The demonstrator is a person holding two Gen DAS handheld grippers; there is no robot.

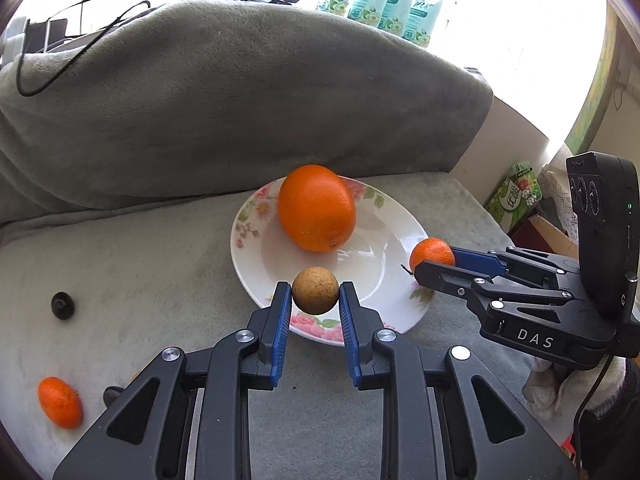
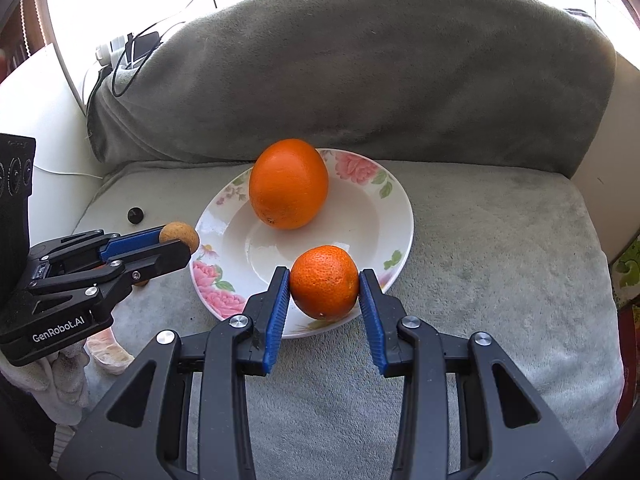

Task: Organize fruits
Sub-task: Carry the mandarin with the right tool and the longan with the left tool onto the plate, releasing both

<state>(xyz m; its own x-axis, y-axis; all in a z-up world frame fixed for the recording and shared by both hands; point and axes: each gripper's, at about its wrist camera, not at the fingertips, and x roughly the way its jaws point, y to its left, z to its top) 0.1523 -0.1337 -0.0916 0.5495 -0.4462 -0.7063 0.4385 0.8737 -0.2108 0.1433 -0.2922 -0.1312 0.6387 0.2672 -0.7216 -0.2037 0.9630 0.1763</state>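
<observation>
**Holding two fruits at the plate's near rim**

Pinching a small brown round fruit (image 1: pixel 315 290) between its blue pads, my left gripper (image 1: pixel 315 300) holds it over the near edge of the flowered plate (image 1: pixel 248 264). My right gripper (image 2: pixel 325 286) is clamped on a small mandarin (image 2: pixel 325 282), held above the plate's near rim on the right side. A large orange (image 1: pixel 317 208) sits in the plate toward its far side, apart from both held fruits. Another mandarin (image 1: pixel 60 402) lies on the grey blanket (image 1: pixel 140 264) well to the left of the plate, with a small dark object (image 1: pixel 63 305) near it, closer to the backrest.
</observation>
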